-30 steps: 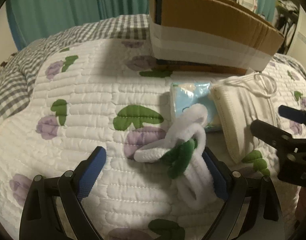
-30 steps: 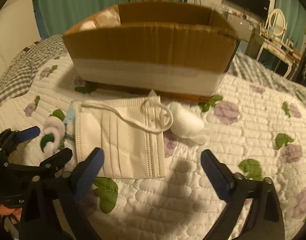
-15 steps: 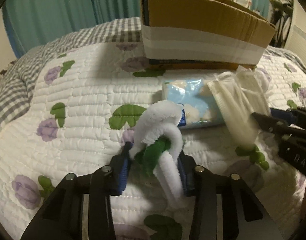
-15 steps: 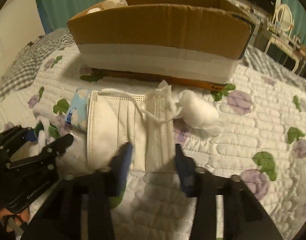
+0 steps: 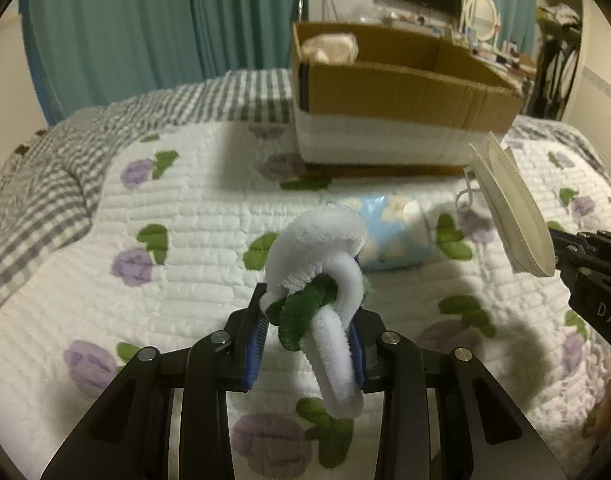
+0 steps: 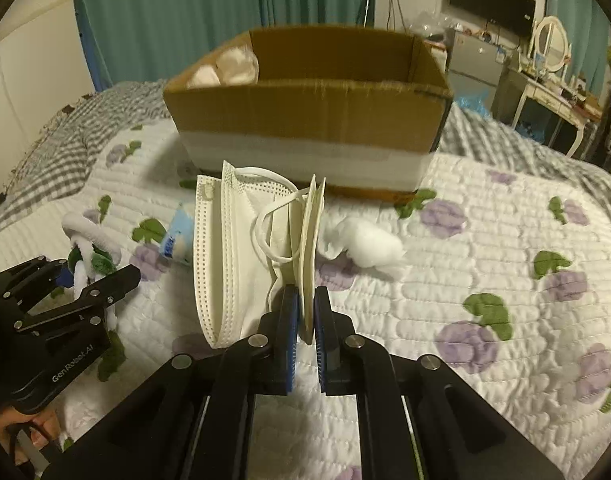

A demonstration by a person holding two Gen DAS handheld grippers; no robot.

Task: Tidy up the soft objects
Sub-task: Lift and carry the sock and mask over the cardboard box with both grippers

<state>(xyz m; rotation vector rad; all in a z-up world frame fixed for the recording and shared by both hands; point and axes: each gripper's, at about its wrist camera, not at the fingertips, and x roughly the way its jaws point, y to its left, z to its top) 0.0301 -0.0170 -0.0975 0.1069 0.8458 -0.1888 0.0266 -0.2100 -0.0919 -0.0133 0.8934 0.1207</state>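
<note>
Pinching a fuzzy white-and-green loop (image 5: 325,280), the left gripper (image 5: 309,344) and the right gripper (image 6: 303,336), its jaws having just closed on a face mask (image 6: 245,256), lift both, probably toward the cardboard box (image 6: 305,120) ahead.

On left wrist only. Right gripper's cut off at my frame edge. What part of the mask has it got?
Observer: The right gripper is shut on one pleated end of the face mask; the rest hangs open to the left, ear loop dangling.
Operator: Anything loose I can't see?
Observer: A white cotton ball lies on the quilt, right of the mask, apart from it.
Operator: Box contents? I see one pale lump.
Observer: The right wrist view shows two pale soft lumps in the cardboard box, back left corner; the rest of its visible interior looks bare.
</note>
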